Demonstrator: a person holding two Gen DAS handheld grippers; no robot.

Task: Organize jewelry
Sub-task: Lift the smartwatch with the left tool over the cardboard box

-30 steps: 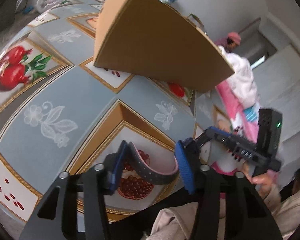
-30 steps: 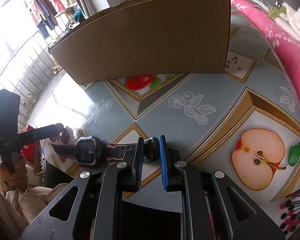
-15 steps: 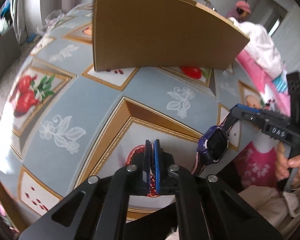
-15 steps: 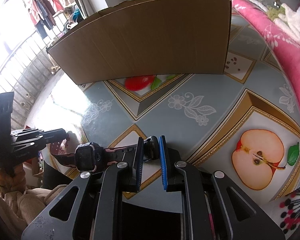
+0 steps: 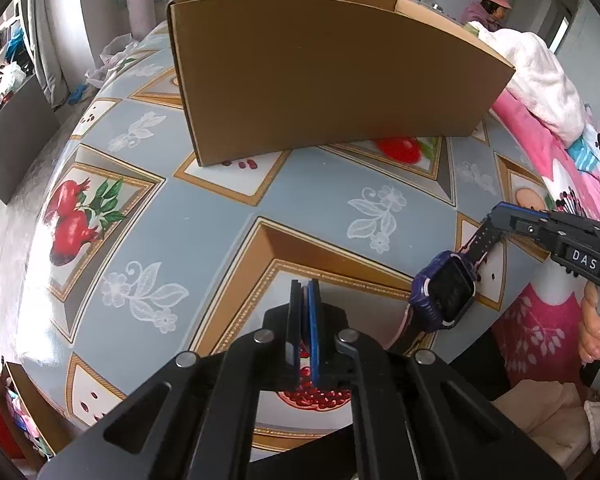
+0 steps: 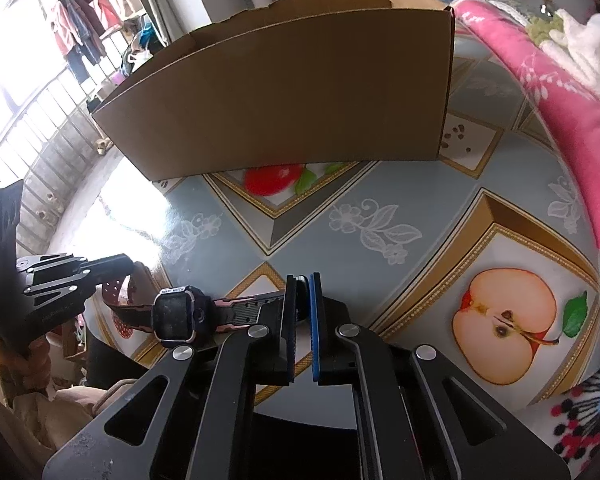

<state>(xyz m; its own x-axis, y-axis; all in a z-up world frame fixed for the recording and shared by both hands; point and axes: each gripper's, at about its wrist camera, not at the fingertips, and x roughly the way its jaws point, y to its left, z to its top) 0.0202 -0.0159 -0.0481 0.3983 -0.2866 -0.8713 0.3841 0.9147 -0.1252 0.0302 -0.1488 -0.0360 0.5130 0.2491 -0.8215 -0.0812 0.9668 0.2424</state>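
Note:
A smartwatch (image 5: 444,292) with a dark purple case and a black-and-pink strap hangs stretched between both grippers just above the table's near edge. My left gripper (image 5: 305,292) is shut, with a pink sliver of strap pinched between its pads. In the right wrist view the watch (image 6: 174,314) lies to the left. Its far strap end runs into my right gripper (image 6: 302,284), whose jaws are closing on it. The left gripper (image 6: 112,264) shows there at the far left, over the perforated strap end. The right gripper (image 5: 500,220) appears at the right of the left wrist view.
A large open cardboard box (image 5: 320,80) stands on the fruit-patterned tablecloth (image 5: 204,240) behind the watch. A pink blanket (image 6: 548,80) is heaped along the table's right side. A hand (image 5: 596,328) holds the right gripper's handle. Another person (image 5: 488,4) sits far back.
My left gripper went from open around the strap to shut on it and rolled upright. The watch now hangs taut between both grippers. The right gripper's pads drew slightly closer.

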